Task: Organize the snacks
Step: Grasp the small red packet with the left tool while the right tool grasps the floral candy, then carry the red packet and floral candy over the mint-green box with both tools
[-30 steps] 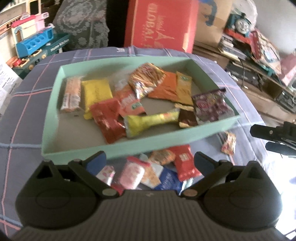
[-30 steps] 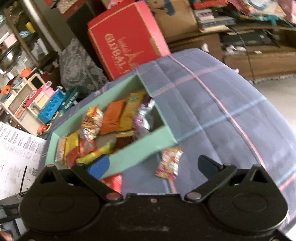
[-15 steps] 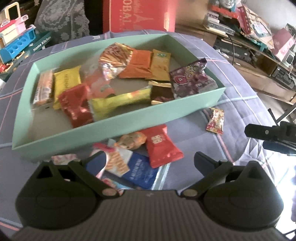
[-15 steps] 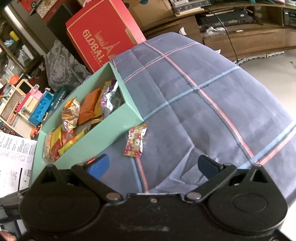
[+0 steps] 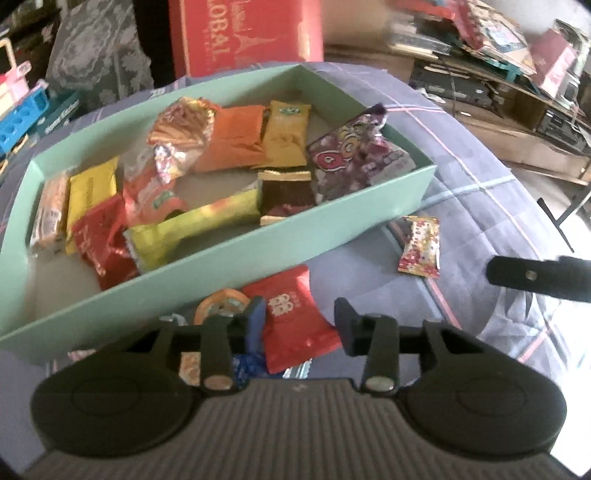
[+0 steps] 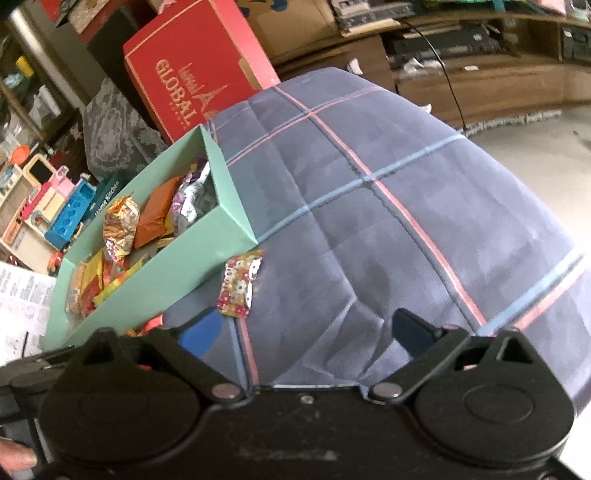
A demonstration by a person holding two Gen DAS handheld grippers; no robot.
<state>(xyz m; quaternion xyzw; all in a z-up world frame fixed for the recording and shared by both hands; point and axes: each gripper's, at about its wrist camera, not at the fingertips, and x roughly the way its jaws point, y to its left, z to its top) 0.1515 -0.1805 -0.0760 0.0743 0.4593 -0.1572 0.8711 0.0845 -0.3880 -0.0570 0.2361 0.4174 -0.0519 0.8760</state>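
A mint green box [image 5: 258, 258] holding several snack packets sits on a blue checked cloth [image 5: 480, 192]. Before it lie a red packet [image 5: 295, 317], a round orange packet [image 5: 221, 306] and a blue packet [image 5: 243, 365]. My left gripper [image 5: 300, 323] is low over the red packet. Its jaws are closing with the packet between them, and the packet still lies flat. A flowery packet [image 6: 240, 284] lies by the box's corner [image 6: 229, 236], just beyond my right gripper's left fingertip. My right gripper [image 6: 306, 332] stands wide, closing slightly, with only cloth between its fingers.
A red carton [image 5: 240, 33] stands behind the box, with toys [image 6: 70, 218] to the left and cluttered shelves [image 5: 517, 74] to the right. The right gripper's finger [image 5: 524, 275] shows at the left view's right edge. The cloth drops off to the floor [image 6: 535, 155] on the right.
My left gripper has moved down and right over the red packet, and its jaws have narrowed around it. My right gripper has sunk towards the flowery packet.
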